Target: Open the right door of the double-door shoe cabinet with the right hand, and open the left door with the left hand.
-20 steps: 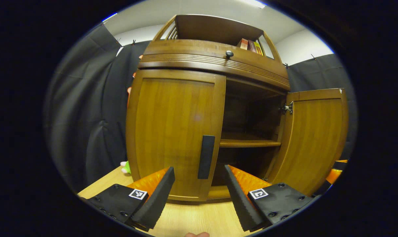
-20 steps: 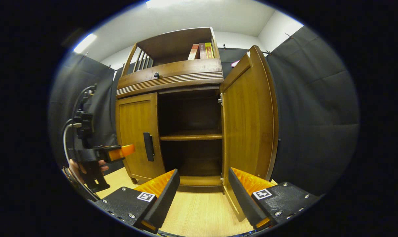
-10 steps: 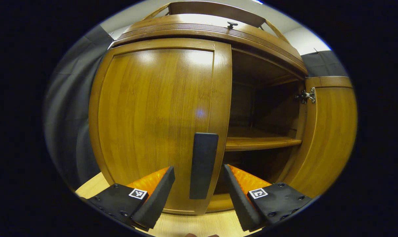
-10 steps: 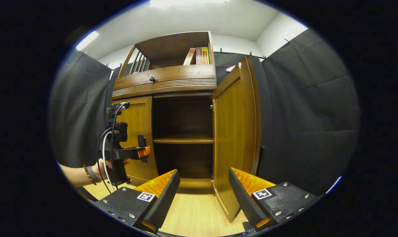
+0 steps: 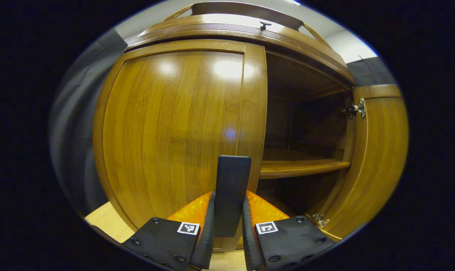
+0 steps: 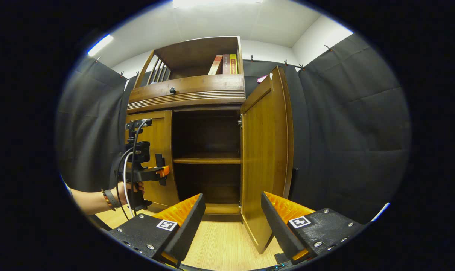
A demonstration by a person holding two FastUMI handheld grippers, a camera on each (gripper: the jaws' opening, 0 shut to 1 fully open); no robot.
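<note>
Presently the left gripper (image 5: pixel 227 226) is clamped on the handle (image 5: pixel 232 188) of the left door (image 5: pixel 174 124), both fingers pressed against its sides. That door is closed, directly ahead of the gripper. The right door (image 6: pixel 267 150) stands swung wide open, ahead of and just right of the right gripper (image 6: pixel 231 222), whose fingers are spread apart on nothing (well back from the cabinet (image 6: pixel 189 94)). A shelf (image 6: pixel 208 160) shows inside the open half. A hand (image 6: pixel 131 188) holds the left gripper at that handle.

cabinet (image 6: pixel 189 94): warm brown wood, straight grain
door handle (image 5: pixel 231 192): black
floor (image 6: pixel 223 244): pale wood
books (image 6: pixel 225 64): red, yellow
</note>
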